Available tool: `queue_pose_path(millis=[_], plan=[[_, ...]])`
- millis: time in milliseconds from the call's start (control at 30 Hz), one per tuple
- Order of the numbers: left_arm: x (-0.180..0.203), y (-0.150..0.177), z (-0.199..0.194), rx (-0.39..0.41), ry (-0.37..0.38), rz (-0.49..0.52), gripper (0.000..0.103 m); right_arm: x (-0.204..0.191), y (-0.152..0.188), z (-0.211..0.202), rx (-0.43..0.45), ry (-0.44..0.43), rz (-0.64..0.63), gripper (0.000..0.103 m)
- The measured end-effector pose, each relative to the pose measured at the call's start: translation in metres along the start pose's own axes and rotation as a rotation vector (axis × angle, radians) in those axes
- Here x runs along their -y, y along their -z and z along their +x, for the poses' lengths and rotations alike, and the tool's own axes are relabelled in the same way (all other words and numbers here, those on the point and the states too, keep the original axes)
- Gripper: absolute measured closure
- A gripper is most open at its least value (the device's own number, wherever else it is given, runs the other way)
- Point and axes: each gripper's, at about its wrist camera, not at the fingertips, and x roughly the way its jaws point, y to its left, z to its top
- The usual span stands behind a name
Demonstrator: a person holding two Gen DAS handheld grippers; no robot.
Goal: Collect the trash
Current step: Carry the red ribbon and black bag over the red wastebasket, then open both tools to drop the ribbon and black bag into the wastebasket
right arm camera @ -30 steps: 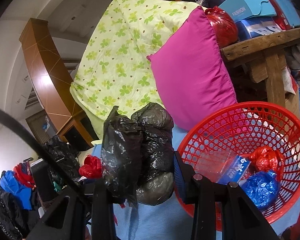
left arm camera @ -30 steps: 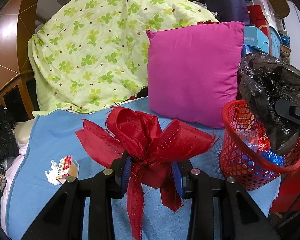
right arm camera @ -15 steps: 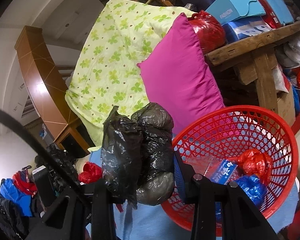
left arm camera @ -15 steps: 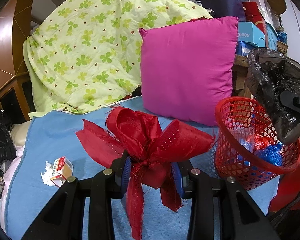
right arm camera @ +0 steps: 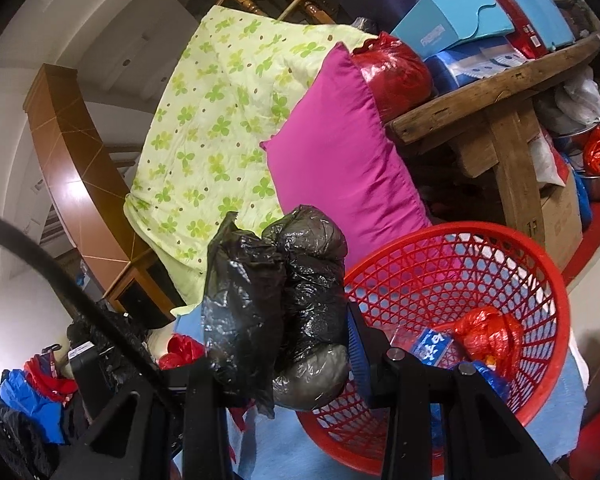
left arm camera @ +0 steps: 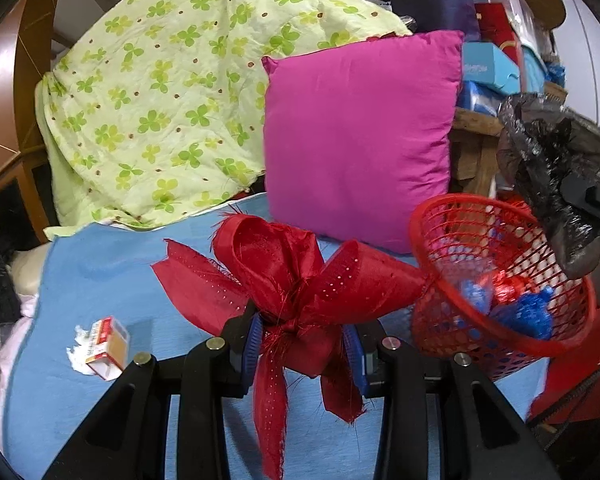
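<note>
My left gripper (left arm camera: 304, 344) is shut on a red ribbon bow (left arm camera: 300, 276) and holds it above the blue sheet (left arm camera: 100, 264), just left of the red mesh basket (left arm camera: 500, 344). My right gripper (right arm camera: 284, 344) is shut on a crumpled black plastic bag (right arm camera: 276, 304), held at the left rim of the red basket (right arm camera: 540, 280). The bag also shows in the left wrist view (left arm camera: 556, 184), over the basket's right side. The basket holds blue and red wrappers (right arm camera: 484, 340). A small red-and-white box on white tissue (left arm camera: 100, 344) lies on the sheet at left.
A magenta pillow (left arm camera: 360, 136) and a green clover quilt (left arm camera: 160, 100) stand behind the sheet. A wooden bench (right arm camera: 492, 96) stacked with boxes and a red bag is at the right. Dark clothes (right arm camera: 28, 400) pile up at the left.
Both grippers have moved nearer the basket: it sits closer to the bow in the left view and larger in the right view. Both holds are unchanged.
</note>
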Motion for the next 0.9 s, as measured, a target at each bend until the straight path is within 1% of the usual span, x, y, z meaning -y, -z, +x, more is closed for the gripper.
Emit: queue_pose_path(millis=[133, 167, 233, 267, 333, 400, 533, 667, 733, 767, 833, 867, 900], plan=[[0.000, -0.004, -0.011, 0.055, 0.038, -0.005, 0.064, 0.008, -0.004, -0.008, 0.028, 0.009, 0.024, 0.063], [-0.001, -0.006, -0.018, 0.085, 0.068, -0.010, 0.064, 0.010, -0.005, -0.010, 0.035, 0.014, 0.030, 0.063], [-0.001, -0.011, -0.027, 0.130, 0.103, -0.009, 0.064, 0.016, -0.009, -0.014, 0.056, 0.024, 0.045, 0.063], [0.001, -0.014, -0.034, 0.167, 0.117, 0.001, 0.063, 0.019, -0.010, -0.016, 0.065, 0.027, 0.055, 0.063], [0.005, -0.018, -0.041, 0.200, 0.137, 0.022, 0.063, 0.024, -0.014, -0.019, 0.078, 0.032, 0.072, 0.063], [0.011, -0.022, -0.045, 0.215, 0.163, 0.036, 0.063, 0.029, -0.016, -0.023, 0.092, 0.035, 0.093, 0.063], [0.024, -0.032, -0.047, 0.222, 0.221, 0.058, 0.063, 0.037, -0.019, -0.030, 0.121, 0.043, 0.124, 0.063], [0.036, -0.045, -0.043, 0.218, 0.300, 0.082, 0.063, 0.045, -0.022, -0.038, 0.151, 0.051, 0.152, 0.063], [0.045, -0.053, -0.038, 0.211, 0.354, 0.097, 0.063, 0.050, -0.023, -0.041, 0.161, 0.060, 0.163, 0.063], [0.048, -0.055, -0.036, 0.209, 0.368, 0.097, 0.063, 0.052, -0.024, -0.042, 0.167, 0.066, 0.170, 0.062], [0.054, -0.061, -0.031, 0.199, 0.418, 0.078, 0.063, 0.058, -0.025, -0.046, 0.179, 0.077, 0.186, 0.062], [0.056, -0.063, -0.026, 0.184, 0.471, 0.063, 0.063, 0.060, -0.025, -0.047, 0.183, 0.084, 0.191, 0.062], [0.057, -0.062, -0.025, 0.178, 0.499, 0.051, 0.063, 0.062, -0.025, -0.048, 0.186, 0.090, 0.196, 0.062]])
